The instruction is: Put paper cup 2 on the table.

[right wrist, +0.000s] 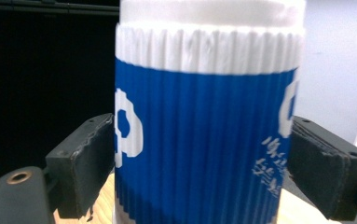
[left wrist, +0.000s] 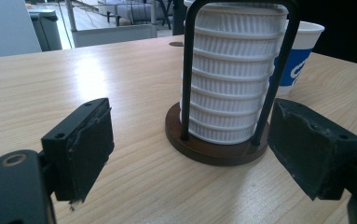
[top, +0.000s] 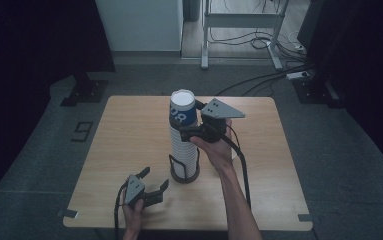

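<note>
We see the right tongs [top: 191, 131] raised above the wooden tabletop [top: 124, 145], their two jaws set against opposite sides of the blue-and-white paper cup [top: 182, 109] that tops the stack of white ribbed cups [top: 184, 152]; in the right gripper view the blue-and-white paper cup [right wrist: 204, 135] sits squarely between the jaws, both pads touching its wall. Below these tongs, the stack stands in a holder with a dark round base [left wrist: 209, 147] and black upright rods [left wrist: 188, 70]. The left tongs [top: 155, 186] rest low, near the tabletop's front edge, jaws spread and holding nothing, the holder just ahead of them. A second cup [left wrist: 302, 53] stands behind the holder.
</note>
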